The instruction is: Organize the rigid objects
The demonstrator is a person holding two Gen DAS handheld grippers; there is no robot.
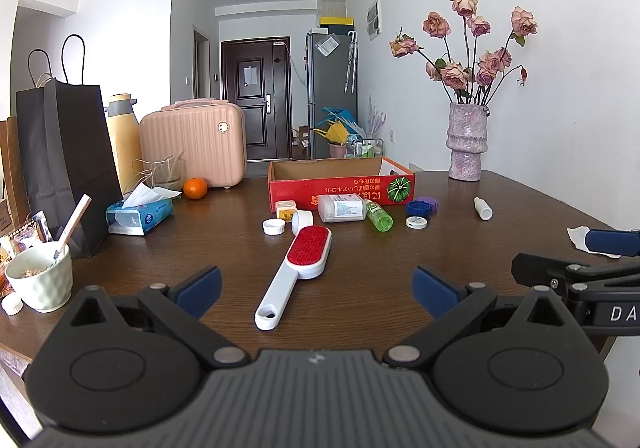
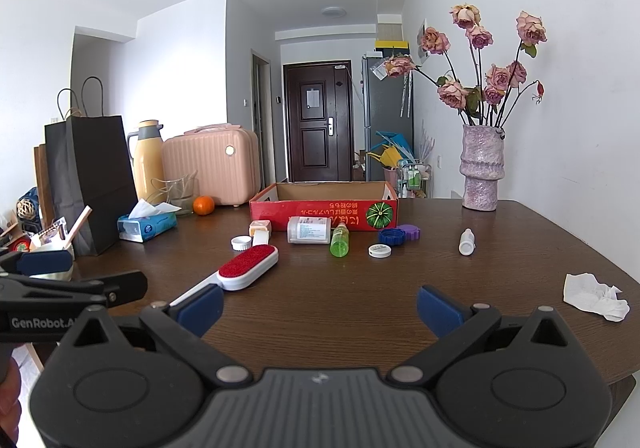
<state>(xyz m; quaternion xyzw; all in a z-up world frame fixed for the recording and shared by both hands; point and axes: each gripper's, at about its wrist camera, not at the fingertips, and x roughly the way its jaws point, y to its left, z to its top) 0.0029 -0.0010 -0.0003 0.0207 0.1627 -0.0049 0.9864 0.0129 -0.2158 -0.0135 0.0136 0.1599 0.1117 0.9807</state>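
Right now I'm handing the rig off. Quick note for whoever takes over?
Left tongs: open, empty, low over the table in front of the white-handled red lint brush.
Right tongs: open, empty, over bare brown wooden table.
Red cardboard box: nothing seen inside.
Loose in front of it: brush, white labelled jar, green clear bottle, blue and purple lids, small white dropper bottle, white caps.
Done: nothing boxed yet. Left: everything.

The left gripper (image 1: 316, 290) fills the frame's bottom, jaws spread wide and empty. The right gripper (image 2: 320, 310) sits likewise, jaws apart.
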